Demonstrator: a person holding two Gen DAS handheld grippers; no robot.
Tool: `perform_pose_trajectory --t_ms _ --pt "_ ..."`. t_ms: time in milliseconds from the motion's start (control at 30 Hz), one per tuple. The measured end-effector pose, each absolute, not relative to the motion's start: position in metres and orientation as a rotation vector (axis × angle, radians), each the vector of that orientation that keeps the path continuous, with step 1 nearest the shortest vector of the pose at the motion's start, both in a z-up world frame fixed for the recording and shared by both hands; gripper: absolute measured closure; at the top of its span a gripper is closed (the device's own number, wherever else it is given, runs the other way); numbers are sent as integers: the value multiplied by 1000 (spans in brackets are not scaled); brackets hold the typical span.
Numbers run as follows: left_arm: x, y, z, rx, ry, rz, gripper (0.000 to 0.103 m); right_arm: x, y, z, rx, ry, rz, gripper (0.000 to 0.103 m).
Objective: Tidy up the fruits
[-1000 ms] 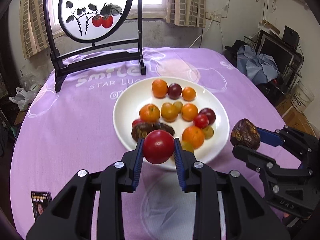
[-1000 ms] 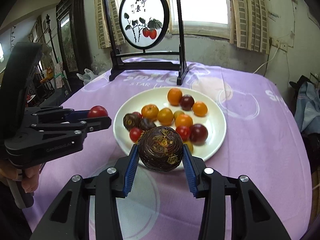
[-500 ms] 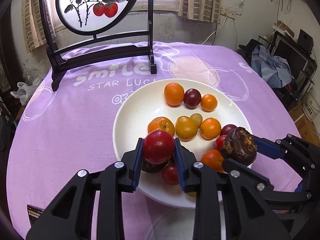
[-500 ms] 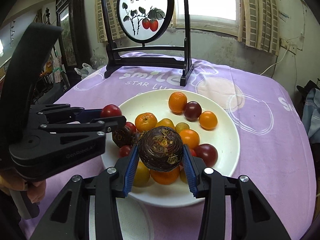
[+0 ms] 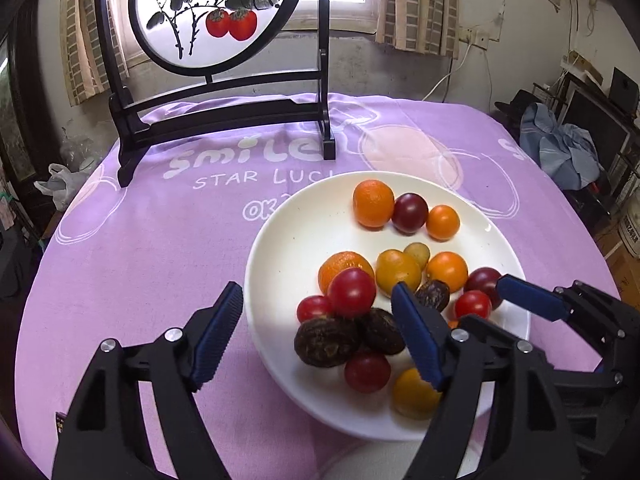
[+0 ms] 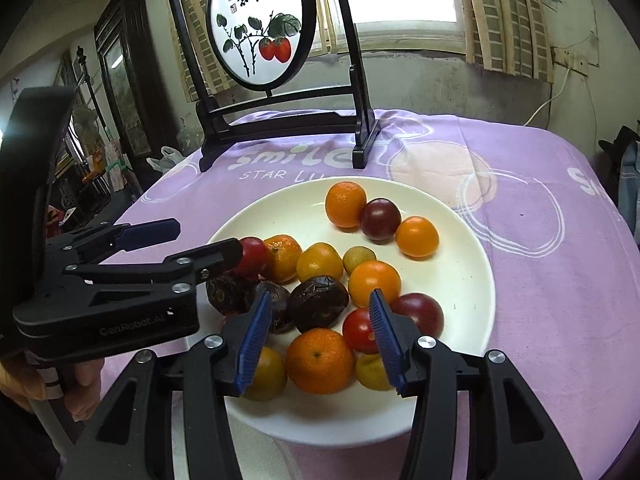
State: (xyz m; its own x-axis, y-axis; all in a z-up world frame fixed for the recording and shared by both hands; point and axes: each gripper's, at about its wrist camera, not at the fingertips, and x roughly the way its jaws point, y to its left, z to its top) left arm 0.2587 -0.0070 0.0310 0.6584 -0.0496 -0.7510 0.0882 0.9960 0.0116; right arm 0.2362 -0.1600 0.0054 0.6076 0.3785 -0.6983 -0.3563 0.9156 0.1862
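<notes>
A white plate [image 5: 288,240] [image 6: 460,264] on the purple cloth holds several oranges, red and dark tomatoes and dark brown wrinkled fruits. My left gripper [image 5: 318,330] is open and empty above the plate's near left rim. The red tomato [image 5: 352,292] it held rests on the pile, also in the right wrist view [image 6: 253,256]. My right gripper [image 6: 318,340] is open and empty over the plate's near side. The dark brown fruit [image 6: 319,302] it held lies among the others, just beyond its fingertips. The right gripper shows in the left wrist view [image 5: 464,304].
A black-framed round painted screen [image 5: 208,16] [image 6: 260,24] stands on the table behind the plate. The purple tablecloth [image 5: 152,240] surrounds the plate. Clutter, clothes and furniture [image 5: 568,148] stand beyond the table's right edge.
Both grippers moved forward over the plate and opened. The left let go of the red tomato and the right let go of the dark brown fruit, both now on the pile.
</notes>
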Motion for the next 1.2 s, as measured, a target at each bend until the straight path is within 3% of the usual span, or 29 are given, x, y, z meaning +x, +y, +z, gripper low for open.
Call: perform_pose_trajectory --t_ms 67,167,267,800,1200 --pt "251 -8 32 71 846 -73 28 227 -164 8 26 816 418 51" --pt "238 -7 29 74 873 -61 28 212 -172 9 14 820 364 35" --pt "221 -7 23 72 892 -52 28 196 -178 2 -26 816 292 25" --pt "134 -2 22 3 882 -60 14 126 -197 -5 51 840 278 11" --pt "112 5 13 -9 899 -45 13 105 -196 -7 52 829 276 5"
